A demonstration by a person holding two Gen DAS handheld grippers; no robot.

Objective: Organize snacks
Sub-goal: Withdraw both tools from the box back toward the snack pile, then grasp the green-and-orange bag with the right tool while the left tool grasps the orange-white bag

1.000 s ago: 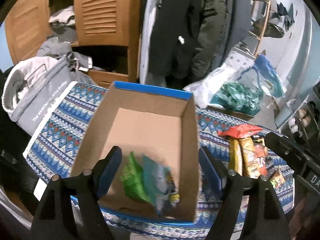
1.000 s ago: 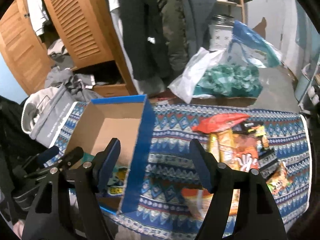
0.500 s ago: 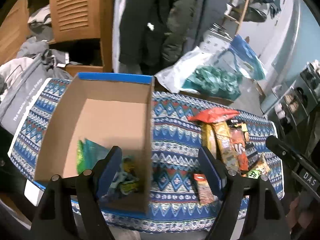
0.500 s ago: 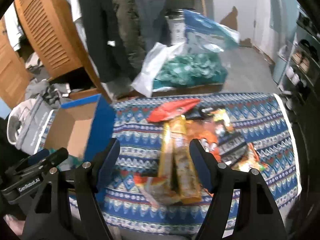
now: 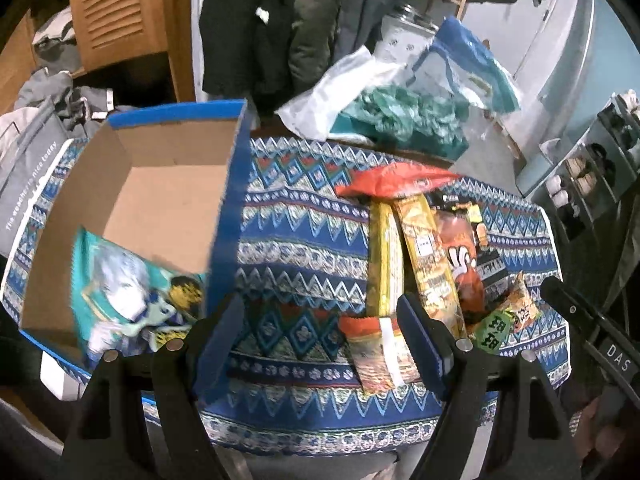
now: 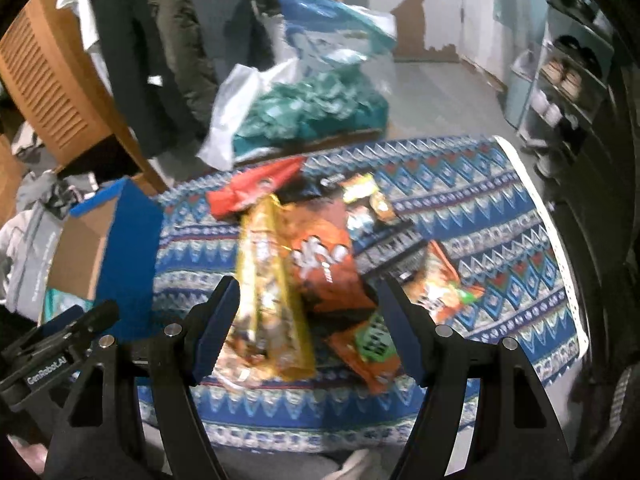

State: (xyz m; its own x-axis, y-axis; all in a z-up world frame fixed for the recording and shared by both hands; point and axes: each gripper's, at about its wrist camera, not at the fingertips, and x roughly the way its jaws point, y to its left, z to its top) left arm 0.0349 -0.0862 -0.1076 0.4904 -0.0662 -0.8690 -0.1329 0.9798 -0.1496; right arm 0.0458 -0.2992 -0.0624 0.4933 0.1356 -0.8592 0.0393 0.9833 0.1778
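An open cardboard box [image 5: 160, 184] with blue outer walls stands on the left of the patterned table and also shows in the right wrist view [image 6: 100, 240]. A teal snack bag [image 5: 124, 296] lies inside it. A pile of snack packs lies to the right: a red bag [image 5: 396, 182], long yellow packs [image 5: 424, 256], an orange bag [image 6: 324, 256]. My left gripper [image 5: 320, 328] is open and empty above the table between box and pile. My right gripper [image 6: 308, 320] is open and empty over the near end of the pile.
The table carries a blue patterned cloth [image 5: 300, 216]. Behind it lie plastic bags with teal contents [image 5: 400, 112], hanging coats [image 5: 280, 20] and a wooden louvred wardrobe [image 5: 116, 8]. Grey clothing [image 5: 28, 152] is heaped at the left. A shoe rack [image 6: 568, 92] stands at the right.
Both grippers have swung right, from over the box toward the snack pile. The teal bag stays in the box. Both remain open.
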